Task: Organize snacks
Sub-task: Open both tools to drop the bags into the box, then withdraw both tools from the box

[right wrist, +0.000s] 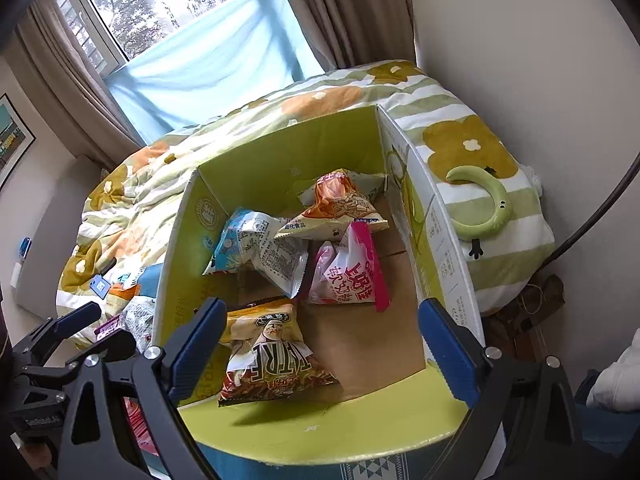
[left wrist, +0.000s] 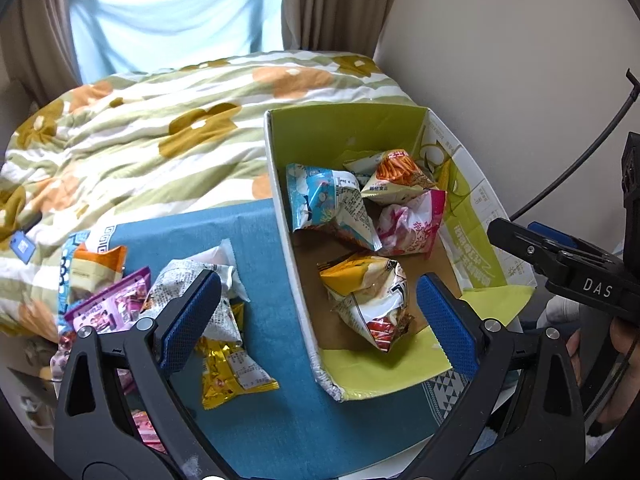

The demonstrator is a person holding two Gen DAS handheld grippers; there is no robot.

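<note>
- Inside the cardboard box (right wrist: 434, 248), right of centre in both views, four snack bags are counted: a blue-white one (right wrist: 256, 248), an orange one (right wrist: 340, 208), a pink one (right wrist: 352, 272) and a yellow one (right wrist: 268, 352), all crinkled foil pillows.
- Green lining is seen on the box walls, bare brown card on its floor, left free at the lower right.
- On the blue cloth (left wrist: 264, 248), at the lower left of the left view, a loose pile is made up of a grey printed bag (left wrist: 192, 280), a gold bag (left wrist: 228, 372), a purple one (left wrist: 116, 304) and an orange one (left wrist: 98, 268); more are partly hidden.
- The left gripper (left wrist: 316, 320) is held apart, astride the box's near wall, clamped on nothing.
- The right gripper (right wrist: 320, 344) is likewise spread wide above the box, nothing held.
- A flowered quilt (left wrist: 140, 136) is spread behind.
</note>
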